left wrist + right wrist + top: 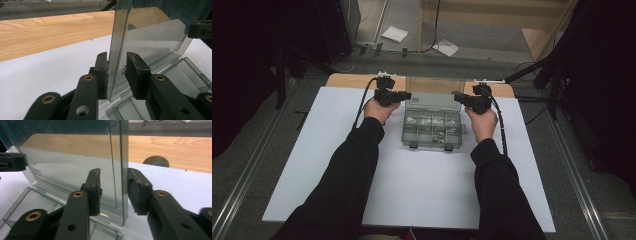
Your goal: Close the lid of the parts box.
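A clear plastic compartment box (432,129) is set on the white board (412,190) near the board's far edge, about midway between its left and right edges. The box lid (434,86) is raised and stands roughly upright along the far side of the box. Small metal parts are seen in several compartments; what they are cannot be told.

The left gripper (404,96) is held at the lid's left edge, the right gripper (460,99) at its right edge. Each is carried in a hand, with dark sleeves entering from the near edge of the board.

In the left gripper view, the lid's side edge (120,45) stands between the two black pads of the left gripper (117,75). One pad (102,75) lies against or just beside the lid; the other is set apart from it by a visible gap. No firm clamp is seen.

In the right gripper view, the lid's edge (120,170) is likewise placed between the jaws of the right gripper (113,192). Gaps are seen on both sides, so the jaws are partly open around the lid without pressing on it.

A wooden tabletop (45,32) is seen beyond the board's far edge.
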Action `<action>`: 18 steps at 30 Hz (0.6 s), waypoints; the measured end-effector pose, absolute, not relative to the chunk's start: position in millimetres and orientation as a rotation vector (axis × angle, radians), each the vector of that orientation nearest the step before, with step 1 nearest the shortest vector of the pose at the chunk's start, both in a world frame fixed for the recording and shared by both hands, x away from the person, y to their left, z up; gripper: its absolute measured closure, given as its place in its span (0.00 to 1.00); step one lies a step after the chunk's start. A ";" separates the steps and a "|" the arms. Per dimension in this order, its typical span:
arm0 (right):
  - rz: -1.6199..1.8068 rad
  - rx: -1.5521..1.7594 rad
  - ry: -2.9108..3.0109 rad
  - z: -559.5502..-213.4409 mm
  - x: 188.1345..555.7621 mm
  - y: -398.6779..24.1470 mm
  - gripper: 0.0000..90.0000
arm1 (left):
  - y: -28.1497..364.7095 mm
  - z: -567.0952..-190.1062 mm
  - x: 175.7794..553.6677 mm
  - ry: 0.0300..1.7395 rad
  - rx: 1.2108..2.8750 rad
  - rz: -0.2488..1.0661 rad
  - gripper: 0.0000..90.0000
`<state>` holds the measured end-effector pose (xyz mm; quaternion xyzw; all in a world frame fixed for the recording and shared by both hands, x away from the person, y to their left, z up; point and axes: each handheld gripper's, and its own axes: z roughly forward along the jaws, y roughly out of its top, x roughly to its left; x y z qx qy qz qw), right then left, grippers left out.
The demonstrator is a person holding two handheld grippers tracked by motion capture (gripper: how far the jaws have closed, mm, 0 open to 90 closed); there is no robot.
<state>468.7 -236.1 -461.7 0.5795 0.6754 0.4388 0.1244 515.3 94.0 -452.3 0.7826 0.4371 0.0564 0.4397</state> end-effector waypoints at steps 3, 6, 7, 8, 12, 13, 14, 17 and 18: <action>1.271 1.682 1.974 -461.0 468.0 -236.0 0.75 | 94.2 -451.9 515.0 1.080 1.947 0.149 0.80; 1.271 1.666 1.974 -459.6 467.4 -235.0 0.75 | 95.1 -450.6 514.8 1.078 1.942 0.148 0.80; 1.276 1.658 1.976 -459.0 467.2 -235.4 0.74 | 95.8 -450.0 514.8 1.074 1.940 0.143 0.80; 1.286 1.659 1.974 -458.1 467.0 -235.9 0.72 | 96.1 -449.5 514.8 1.070 1.939 0.140 0.80; 1.304 1.613 1.974 -452.1 466.7 -236.8 0.67 | 96.4 -447.2 514.2 1.065 1.931 0.145 0.79; 1.297 1.608 1.977 -450.1 466.5 -236.3 0.66 | 96.4 -446.7 513.9 1.061 1.923 0.147 0.79; 1.296 1.584 1.981 -448.0 466.7 -236.5 0.66 | 97.1 -445.5 513.8 1.055 1.925 0.151 0.79; 1.285 1.559 1.993 -441.5 466.0 -236.1 0.67 | 97.4 -442.7 512.9 1.045 1.922 0.156 0.79; 1.284 1.552 1.996 -439.9 465.7 -236.0 0.67 | 97.5 -441.8 512.9 1.042 1.931 0.158 0.79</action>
